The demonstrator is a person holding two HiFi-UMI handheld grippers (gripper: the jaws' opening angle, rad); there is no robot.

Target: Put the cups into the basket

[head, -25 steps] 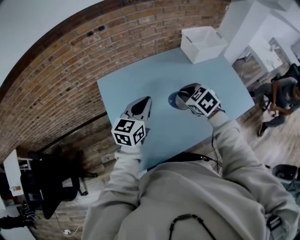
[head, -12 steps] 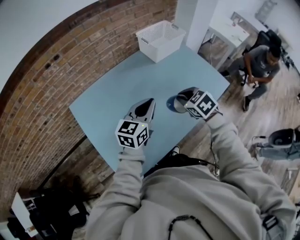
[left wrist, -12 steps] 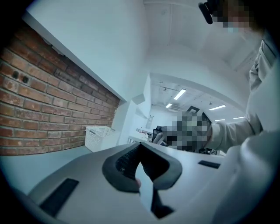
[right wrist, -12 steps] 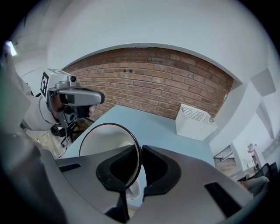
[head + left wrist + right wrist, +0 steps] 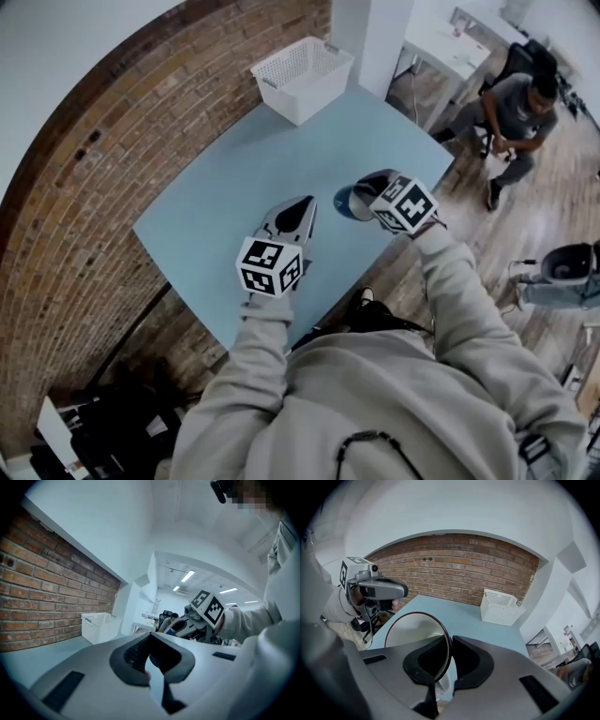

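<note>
Pinched between the jaws of the right gripper (image 5: 449, 641): the thin wall of a round cup (image 5: 412, 627), white inside with a dark rim, one pad inside the mouth and one outside. Held tilted, mouth turned toward that gripper's camera, above the near right part of a pale blue rectangular table (image 5: 234, 187). Pressed together tip to tip, nothing between them, at the left gripper (image 5: 151, 638), poised roughly level over the same table's near edge, just left of the right one and apart from the cup. Well apart from both, at the table's far corner near a red brick wall (image 5: 84, 178): a white perforated plastic basket (image 5: 302, 73), upright, open top facing up. Beyond the table's right side, on a wooden floor (image 5: 553, 197), a seated person (image 5: 511, 108) in a grey top beside a white desk (image 5: 441, 42)
</note>
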